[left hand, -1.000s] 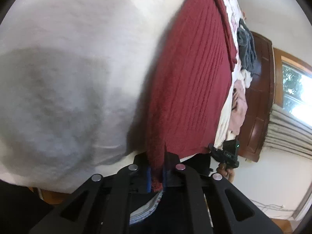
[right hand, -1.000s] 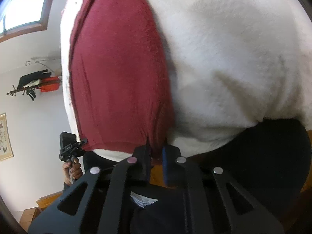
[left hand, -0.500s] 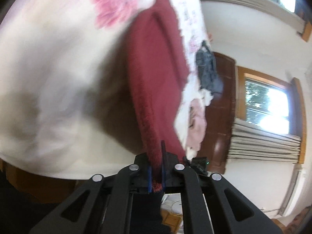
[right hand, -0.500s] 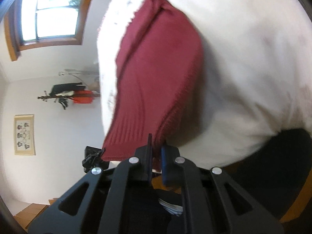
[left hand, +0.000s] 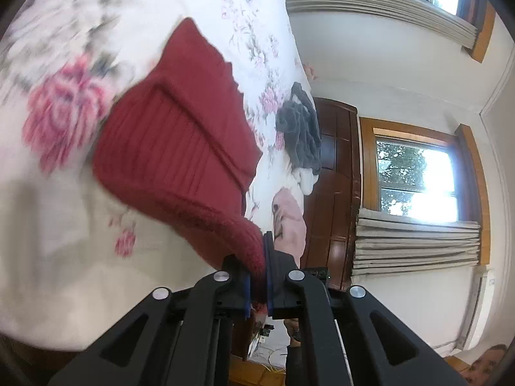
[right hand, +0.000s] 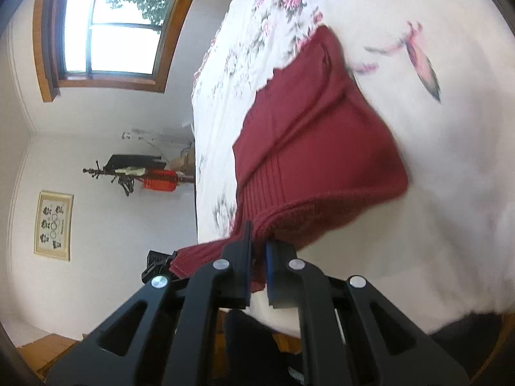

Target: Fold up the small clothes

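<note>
We hold the red knit [left hand: 180, 148] by its near hem, one corner in each hand-held gripper. The left hand-held gripper [left hand: 257, 276] is clamped on the thick ribbed edge, and the right hand-held gripper [right hand: 257, 267] pinches the same hem at its other end, with a loose tongue of ribbing hanging off to its left. Both pairs of jaws stand nearly closed with red fabric between them.

From either wrist the garment runs straight ahead, away from us, out over the floral bed [left hand: 74, 257]. Its long axis lies along the line of the fingers, so the far end is the part farthest from both hands. The near hem is lifted and sags between the two grips; the far part appears to rest on the sheet, with a lengthwise fold or seam showing on its upper face. We cannot tell how much of the middle is off the bed, since the left view is blurred there.

The two hands look about equally near, each at its own corner, so neither has the advantage. We judge that the coming move is to carry the hem forward along that axis and lay it over the far end, keeping both corners level so the fold comes out square.

A grey heap [left hand: 302, 128] and a pink garment [left hand: 289, 222] lie further along the bed, apart from the red one.
</note>
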`<state>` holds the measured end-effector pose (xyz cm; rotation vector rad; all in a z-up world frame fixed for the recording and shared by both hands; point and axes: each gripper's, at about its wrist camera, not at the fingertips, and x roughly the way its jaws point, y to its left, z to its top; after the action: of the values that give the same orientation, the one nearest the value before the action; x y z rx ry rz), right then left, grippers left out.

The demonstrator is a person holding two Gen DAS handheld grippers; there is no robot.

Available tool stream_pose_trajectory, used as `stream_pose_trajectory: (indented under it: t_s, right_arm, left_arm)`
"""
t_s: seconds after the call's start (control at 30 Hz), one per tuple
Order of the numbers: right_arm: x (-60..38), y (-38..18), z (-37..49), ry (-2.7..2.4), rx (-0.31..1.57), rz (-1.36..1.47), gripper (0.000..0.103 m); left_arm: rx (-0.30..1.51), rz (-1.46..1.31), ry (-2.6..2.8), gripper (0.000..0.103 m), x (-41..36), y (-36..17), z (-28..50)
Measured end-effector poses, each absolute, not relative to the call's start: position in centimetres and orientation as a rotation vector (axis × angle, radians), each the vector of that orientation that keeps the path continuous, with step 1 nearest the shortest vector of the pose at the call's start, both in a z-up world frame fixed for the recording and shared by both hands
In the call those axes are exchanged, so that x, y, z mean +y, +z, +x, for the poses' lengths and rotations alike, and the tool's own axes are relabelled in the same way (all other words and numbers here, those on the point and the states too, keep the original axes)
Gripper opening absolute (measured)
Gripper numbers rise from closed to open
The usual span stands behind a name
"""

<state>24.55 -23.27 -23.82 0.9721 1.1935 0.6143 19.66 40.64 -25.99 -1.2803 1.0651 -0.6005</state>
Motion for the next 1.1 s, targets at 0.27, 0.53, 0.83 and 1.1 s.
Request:
stream_pose_trajectory:
  t_s: [0.27, 0.53, 0.83, 1.1]
  right_arm:
    - [-22.6, -24.7, 32.4, 0.544, 1.196, 0.951, 0.005]
    - [-21.0, -28.8, 40.6, 0.463, 1.281, 0.906, 0.005]
    - [-20.1, -34.9, 45.8, 0.388, 1.373, 0.924, 0.012]
    - [-21.0, -31.4, 45.2, 0.448, 1.254, 0.807, 0.031]
  left_arm:
    - [1.092, -1.298, -0.557, 0.006, 42.1, -27.4, 28.2]
    - [1.193, -1.314, -0.448, 0.006, 43.2, -32.9, 36.5]
    - [1.246, -1.332, -0.347, 0.032, 43.8, -38.1, 41.1]
    - [1.101, -1.147, -0.421, 0.054, 44.3, -34.0, 40.8]
